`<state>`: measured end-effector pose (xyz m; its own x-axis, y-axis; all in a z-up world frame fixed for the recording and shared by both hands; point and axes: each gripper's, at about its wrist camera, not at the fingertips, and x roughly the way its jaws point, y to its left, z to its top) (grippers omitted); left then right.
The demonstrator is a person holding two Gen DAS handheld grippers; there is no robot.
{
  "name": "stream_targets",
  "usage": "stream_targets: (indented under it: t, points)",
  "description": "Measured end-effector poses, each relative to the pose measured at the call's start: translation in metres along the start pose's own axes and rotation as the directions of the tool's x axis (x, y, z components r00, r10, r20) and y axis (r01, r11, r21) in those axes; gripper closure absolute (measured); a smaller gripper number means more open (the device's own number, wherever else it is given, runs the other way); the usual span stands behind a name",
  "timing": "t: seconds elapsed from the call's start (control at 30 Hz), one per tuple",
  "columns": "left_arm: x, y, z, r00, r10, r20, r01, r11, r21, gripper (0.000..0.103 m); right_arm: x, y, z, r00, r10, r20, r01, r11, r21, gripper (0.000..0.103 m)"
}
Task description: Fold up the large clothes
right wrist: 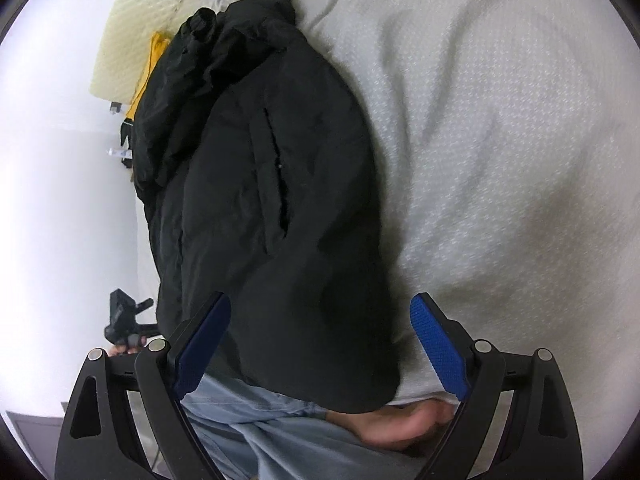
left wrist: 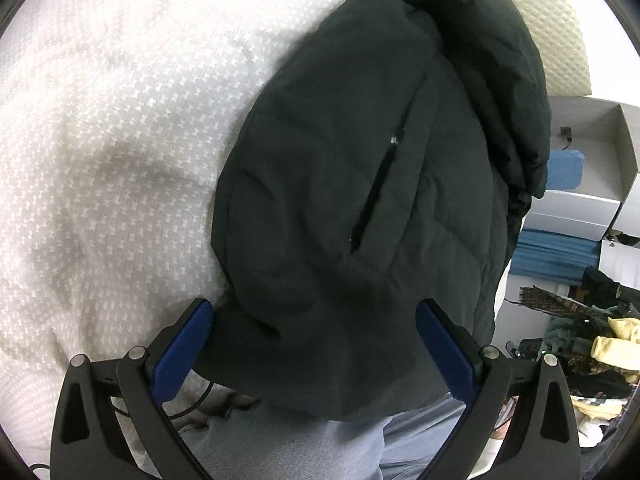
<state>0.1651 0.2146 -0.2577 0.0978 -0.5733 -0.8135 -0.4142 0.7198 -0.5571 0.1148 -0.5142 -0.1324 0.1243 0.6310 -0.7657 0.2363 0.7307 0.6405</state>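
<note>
**Left wrist view: both tools spread wide over the jacket's near hem, no grip yet**

Left wrist view: left tool point(left wrist: 316, 320) released, blue pads wide apart; the dark jacket point(left wrist: 360, 180) fills the gap between them, but neither pad visibly presses on it. The jacket lies on the white bed cover point(left wrist: 100, 140), running away from the tool toward a pale pillow point(left wrist: 560, 28); its near hem hangs over the bed edge, above the person's jeans point(left wrist: 320, 448).

Right wrist view: right tool point(right wrist: 320, 320) also released, jaws at full spread, jacket point(right wrist: 260, 200) ahead and between the pads. Bare cover just past the right pad point(right wrist: 440, 348). A hand point(right wrist: 400, 424) shows under the hem.

Step in hand, by my reading: positioning for a two-point pick at the near hem, ahead of folding it away from the tools.

Next move calls for: each tool closing on a corner of the hem, catching all padded layers, then lifting evenly so the bulk doesn't slide off the bed.
</note>
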Motion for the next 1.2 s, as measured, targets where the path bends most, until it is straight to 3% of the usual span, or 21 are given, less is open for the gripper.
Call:
stream_targets:
  t: [0.23,0.4,0.53,0.6,0.67,0.7,0.77,0.83,0.9,1.03,1.2]
  points:
    - [0.014,-0.003,0.008,0.999,0.032,-0.034,-0.032,0.999,-0.003,0.009,0.026,-0.01,0.011,0.999,-0.051,-0.02,0.052,0.995,0.079,0.011]
    - [0.027,-0.008,0.012,0.996,0.042,-0.083,-0.039,0.999,0.034,0.021,0.052,-0.02,0.016,0.992,-0.029,-0.119,0.039,0.996,0.084,0.011]
    - [0.032,-0.013,0.013,0.994,0.03,-0.108,-0.022,0.997,0.074,0.035,0.059,-0.014,0.017,0.989,0.004,-0.149,0.004,0.999,0.053,0.011]
    - [0.03,-0.017,0.011,0.995,0.016,-0.103,-0.004,0.994,0.11,0.046,0.062,-0.005,0.014,0.984,0.042,-0.171,-0.04,0.999,0.016,0.011]
    - [0.028,-0.021,0.008,0.995,-0.008,-0.095,0.02,0.992,0.127,0.064,0.061,0.005,0.012,0.983,0.06,-0.176,-0.066,0.997,-0.028,0.011]
    - [0.026,-0.023,0.007,0.996,-0.022,-0.087,0.034,0.99,0.136,0.067,0.06,0.009,0.012,0.982,0.074,-0.174,-0.083,0.996,-0.043,0.011]
    - [0.023,-0.027,0.005,0.996,-0.056,-0.074,0.066,0.986,0.154,0.082,0.056,0.016,0.011,0.983,0.096,-0.157,-0.108,0.992,-0.071,0.016]
    - [0.016,-0.032,0.001,0.993,-0.106,-0.059,0.115,0.976,0.187,0.088,0.049,0.021,0.009,0.983,0.124,-0.132,-0.137,0.986,-0.095,0.024]
    - [0.007,-0.037,-0.003,0.986,-0.162,-0.036,0.166,0.959,0.231,0.091,0.041,0.026,0.01,0.982,0.157,-0.101,-0.168,0.979,-0.117,0.031]
    - [-0.008,-0.04,-0.01,0.967,-0.255,-0.006,0.246,0.927,0.282,0.094,0.024,0.025,0.005,0.977,0.207,-0.048,-0.212,0.967,-0.141,0.062]
    - [-0.007,-0.033,-0.008,0.966,-0.259,-0.004,0.253,0.939,0.233,0.093,0.021,0.025,0.006,0.968,0.248,-0.038,-0.251,0.958,-0.142,0.064]
